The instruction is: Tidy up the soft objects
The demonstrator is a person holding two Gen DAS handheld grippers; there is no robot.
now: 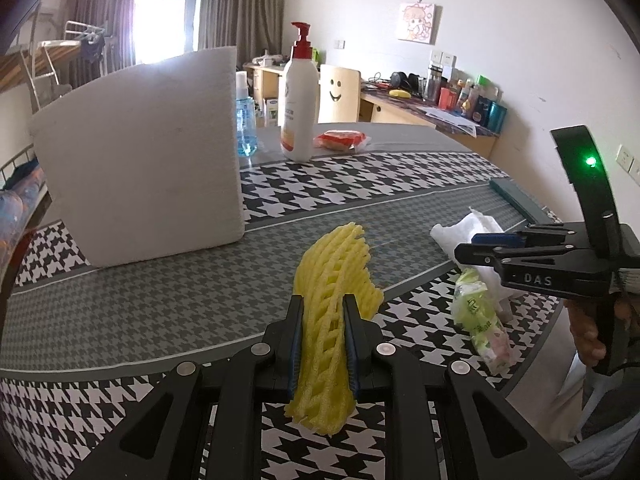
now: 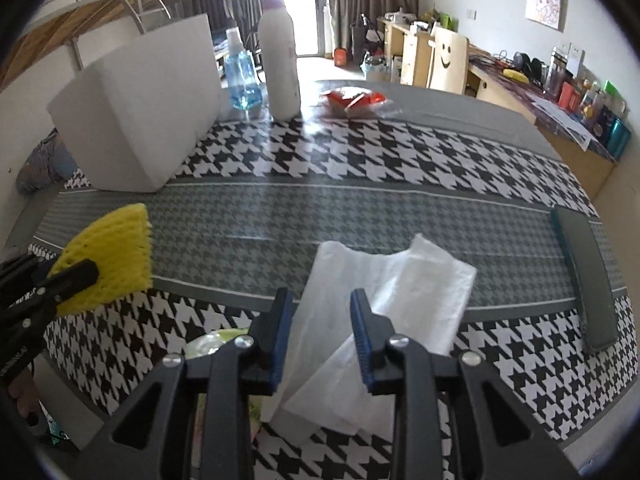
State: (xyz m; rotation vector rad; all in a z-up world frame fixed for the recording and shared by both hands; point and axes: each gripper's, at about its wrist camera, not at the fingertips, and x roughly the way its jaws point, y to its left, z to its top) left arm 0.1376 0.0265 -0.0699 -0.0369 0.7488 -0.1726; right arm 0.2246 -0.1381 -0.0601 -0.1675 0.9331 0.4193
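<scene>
At lower centre of the left wrist view, the left claw [image 1: 322,344] clamps a yellow foam net [image 1: 334,280] above the houndstooth worktop [image 1: 140,304]. Right claw [image 2: 320,340] stands parted over a white plastic bag [image 2: 384,280], pads not pressing it.

The counter [image 2: 360,168] is covered by a cloth in bands of black-and-white and grey houndstooth. At its far left stands a large white foam block [image 2: 144,112]. Just beside the block are a clear blue liquid bottle [image 2: 241,80] and a tall white pump bottle [image 1: 299,100]. A red-and-clear plastic packet [image 2: 352,100] lies near them. A flat dark slab [image 2: 584,276] lies at the right. A thin white plastic bag [image 2: 380,300] lies at the near edge, a green-printed wrapper [image 1: 480,320] next to it.
</scene>
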